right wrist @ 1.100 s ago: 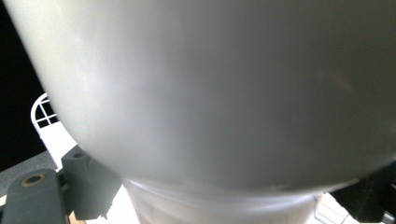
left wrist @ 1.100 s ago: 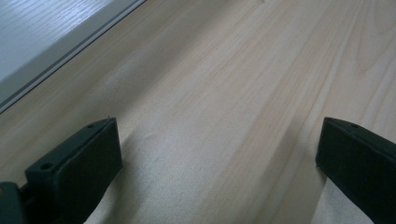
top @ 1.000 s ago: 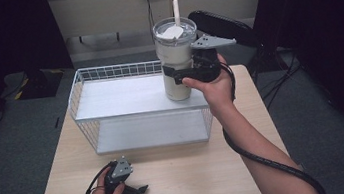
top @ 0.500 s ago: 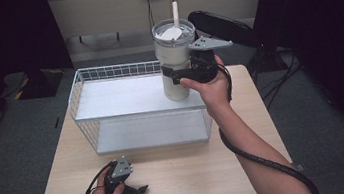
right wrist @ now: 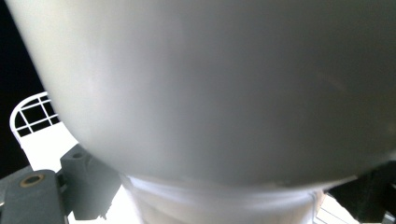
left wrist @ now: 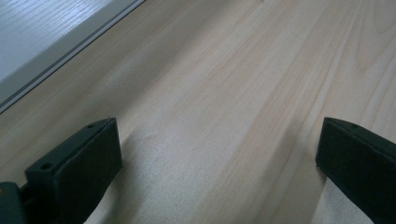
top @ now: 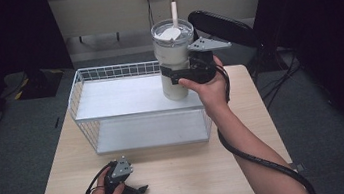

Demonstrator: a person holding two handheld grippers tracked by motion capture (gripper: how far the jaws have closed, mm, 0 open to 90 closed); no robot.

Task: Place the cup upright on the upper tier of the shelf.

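The tumbler (top: 174, 59) is a tall cup of pale cream colour with a clear lid and a white straw (top: 174, 12) that stands up from it. It is upright and held in the air above the right back part of the white wire basket (top: 132, 69). Its body is wide at the top and narrower at the bottom. The basket stands on the wooden table (top: 190, 175).

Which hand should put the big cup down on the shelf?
Right. The right gripper already has its jaws shut on the tumbler above the wire shelf. The left gripper rests open on the table, far off.
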